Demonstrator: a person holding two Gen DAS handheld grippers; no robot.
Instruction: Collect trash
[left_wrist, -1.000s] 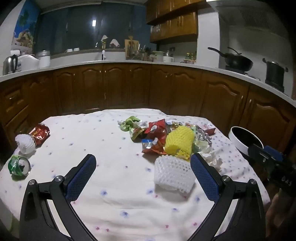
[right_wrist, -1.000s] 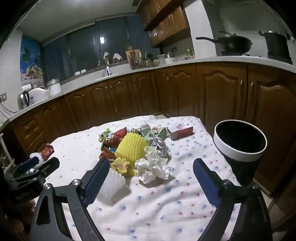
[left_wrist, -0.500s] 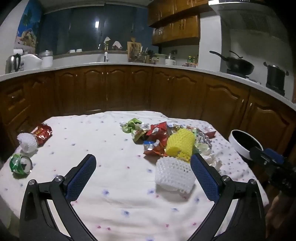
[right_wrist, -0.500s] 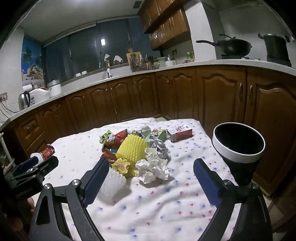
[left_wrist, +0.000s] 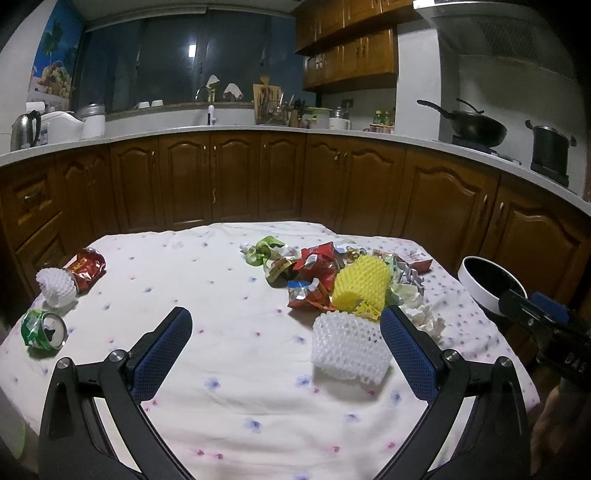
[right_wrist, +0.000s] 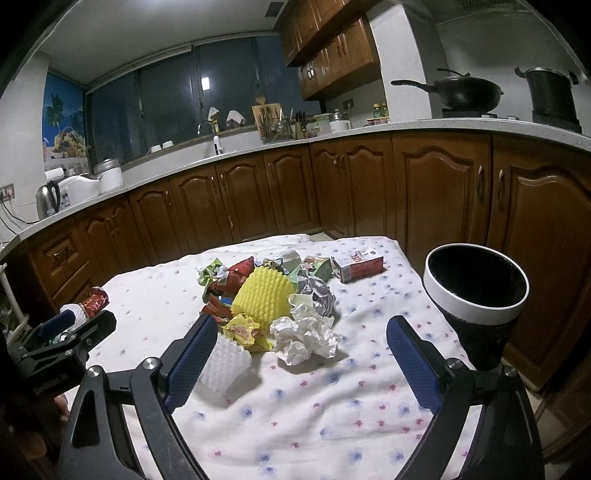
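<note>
A pile of trash lies mid-table: a yellow foam net (left_wrist: 360, 282) (right_wrist: 263, 295), a white foam net (left_wrist: 347, 350) (right_wrist: 224, 363), red snack wrappers (left_wrist: 316, 262), crumpled white paper (right_wrist: 304, 334) and a small red carton (right_wrist: 356, 264). At the table's left lie a crushed green can (left_wrist: 43, 329), another white foam net (left_wrist: 55, 286) and a red wrapper (left_wrist: 85, 266). My left gripper (left_wrist: 283, 341) is open and empty above the near table. My right gripper (right_wrist: 302, 356) is open and empty, in front of the pile.
A black bin with a white rim (right_wrist: 476, 286) (left_wrist: 487, 284) stands off the table's right edge. The table has a white flowered cloth (left_wrist: 229, 291). Brown cabinets (left_wrist: 236, 181) and a counter run behind, with a wok (right_wrist: 461, 92) on the stove.
Both grippers have drawn slightly back and levelled; the trash sits a little lower in each view. Nothing on the table has moved.
</note>
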